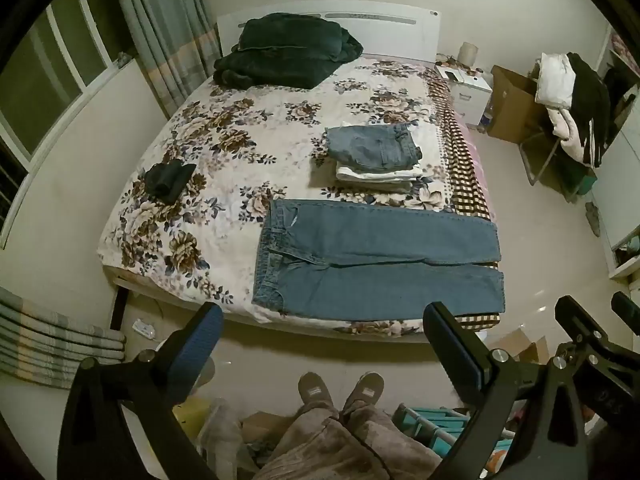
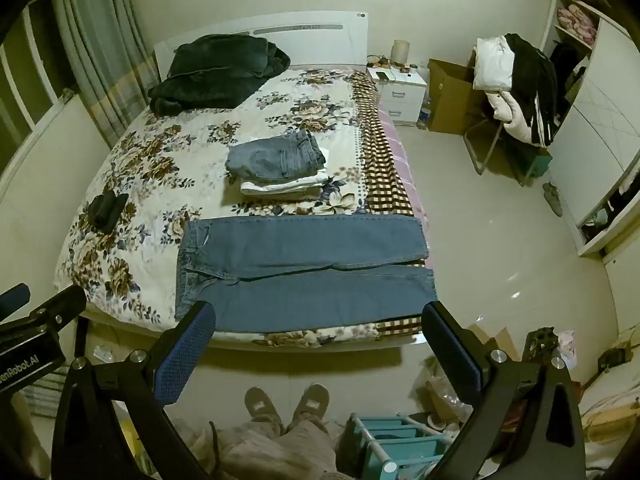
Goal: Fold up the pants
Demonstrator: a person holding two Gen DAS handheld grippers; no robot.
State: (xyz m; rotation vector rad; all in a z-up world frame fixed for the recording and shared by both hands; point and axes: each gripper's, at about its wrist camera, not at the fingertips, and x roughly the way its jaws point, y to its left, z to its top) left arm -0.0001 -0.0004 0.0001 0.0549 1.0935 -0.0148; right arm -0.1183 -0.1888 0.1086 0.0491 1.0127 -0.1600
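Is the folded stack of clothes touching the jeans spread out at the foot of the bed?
Apart. In the left wrist view a strip of floral bedspread shows between the folded stack and the far edge of the spread jeans; the right wrist view shows the same gap.

The blue denim pants (image 2: 304,272) have their near hem corners hidden behind the right gripper (image 2: 320,320) fingers. Small items on the white bedside cabinet (image 2: 400,92) are too tiny to identify. The picture's edge crops the white wardrobe (image 1: 624,152).
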